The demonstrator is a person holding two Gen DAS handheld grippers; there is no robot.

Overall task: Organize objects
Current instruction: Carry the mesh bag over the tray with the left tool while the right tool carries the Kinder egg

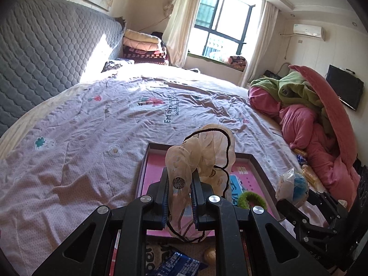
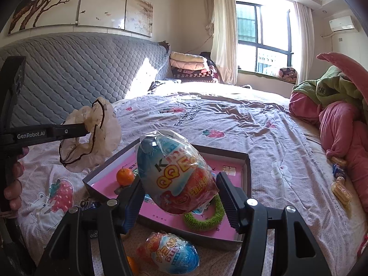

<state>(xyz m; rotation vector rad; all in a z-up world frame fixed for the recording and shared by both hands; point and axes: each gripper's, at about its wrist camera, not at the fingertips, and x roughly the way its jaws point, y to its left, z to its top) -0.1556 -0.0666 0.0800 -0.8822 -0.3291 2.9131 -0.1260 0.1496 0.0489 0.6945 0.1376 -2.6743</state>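
A shallow box with a pink floor (image 2: 247, 168) lies on the bed; it also shows in the left wrist view (image 1: 260, 163). My left gripper (image 1: 179, 181) is shut on a sheer beige pouch with a dark drawstring (image 1: 207, 151) and holds it above the box's near left part; the pouch also shows in the right wrist view (image 2: 96, 133). My right gripper (image 2: 181, 191) is shut on a wrapped toy egg (image 2: 174, 172), held above the box. Inside the box lie an orange (image 2: 125, 176) and a green fuzzy ring (image 2: 207, 218).
A second wrapped egg (image 2: 170, 253) lies in front of the box, with a blue snack packet (image 1: 177, 264) nearby. Pink and green bedding (image 2: 340, 119) is heaped at the right, with small snacks (image 2: 341, 191) beside it. A grey quilted headboard (image 2: 69, 73) stands at the left.
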